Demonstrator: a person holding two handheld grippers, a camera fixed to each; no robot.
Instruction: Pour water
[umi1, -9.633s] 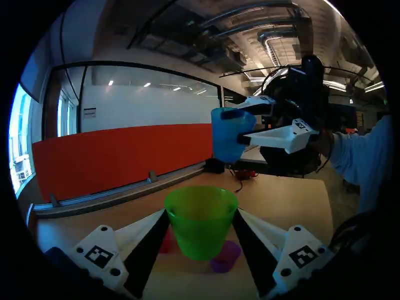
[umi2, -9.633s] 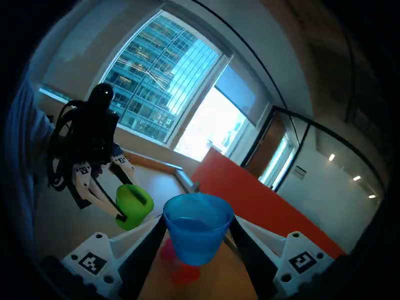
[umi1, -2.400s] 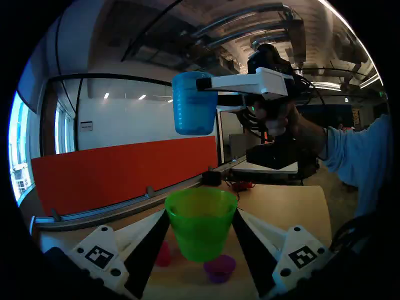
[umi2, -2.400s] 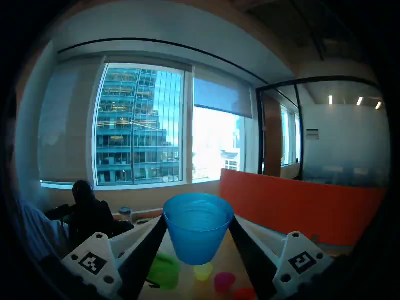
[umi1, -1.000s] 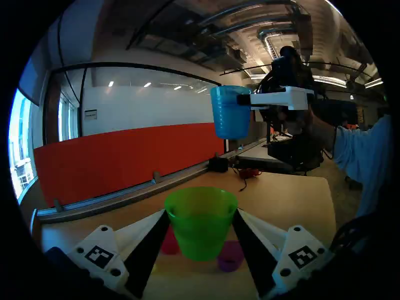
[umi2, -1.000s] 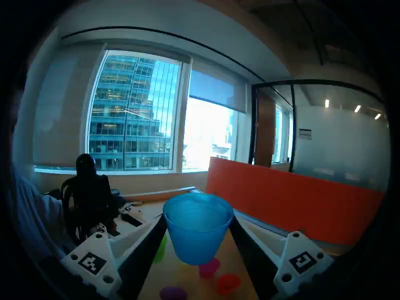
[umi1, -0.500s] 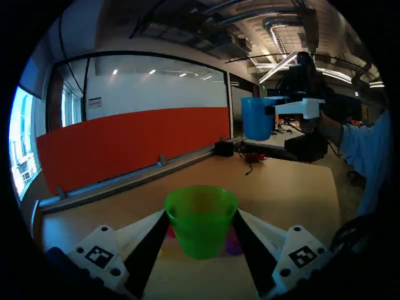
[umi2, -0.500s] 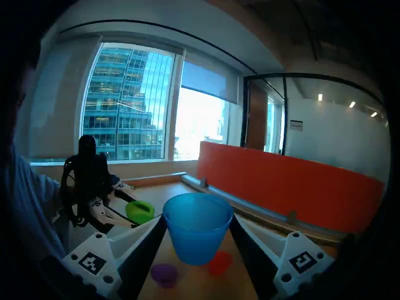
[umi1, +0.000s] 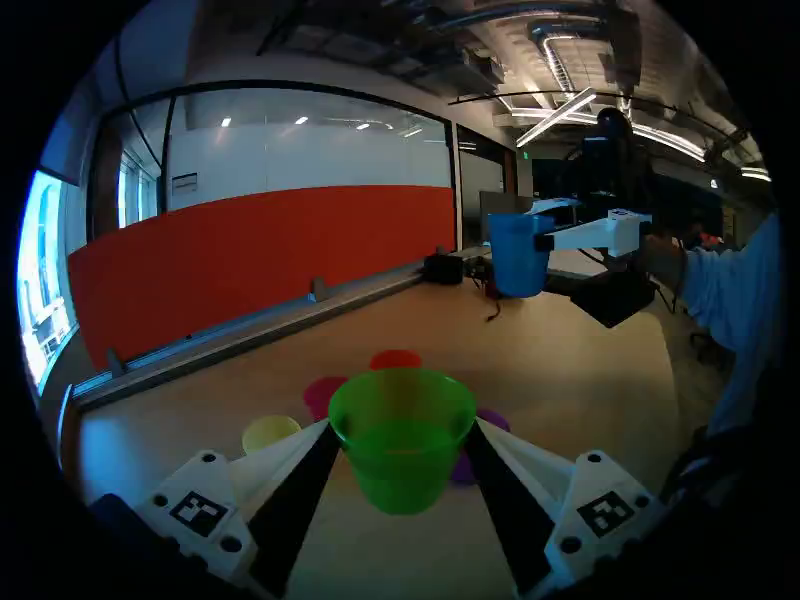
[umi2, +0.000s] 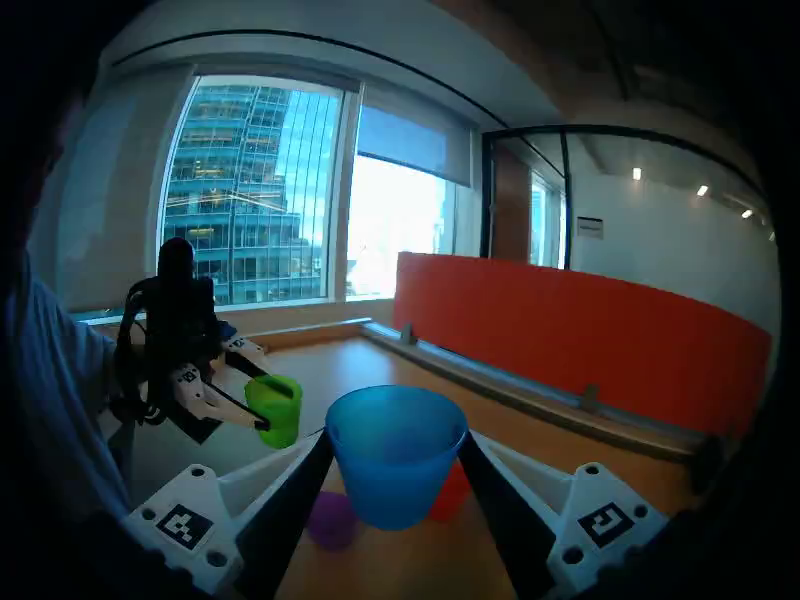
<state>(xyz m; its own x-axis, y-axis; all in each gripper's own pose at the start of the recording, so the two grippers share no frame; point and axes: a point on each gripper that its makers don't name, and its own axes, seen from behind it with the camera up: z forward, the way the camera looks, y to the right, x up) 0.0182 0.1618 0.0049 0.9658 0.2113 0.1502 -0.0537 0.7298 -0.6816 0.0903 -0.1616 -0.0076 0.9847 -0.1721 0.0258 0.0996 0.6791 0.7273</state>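
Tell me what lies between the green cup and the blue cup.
Only bare tabletop separates green cup from blue cup in the left gripper view.

My left claw (umi1: 402, 432) clamps the green cup (umi1: 402, 465) upright, a finger on each side. Just behind the green cup, small yellow (umi1: 270, 432), pink (umi1: 324, 391), red (umi1: 396, 359) and purple (umi1: 492, 419) cups sit on the table (umi1: 570, 370). Far beyond it, up right, my right claw (umi1: 545, 240) holds a blue cup (umi1: 517, 258).

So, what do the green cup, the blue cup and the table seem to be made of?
The green cup looks like translucent plastic; light shows through its wall. The blue cup: likely the same, slightly frosted. The table: wood or wood-look laminate, tan and smooth.
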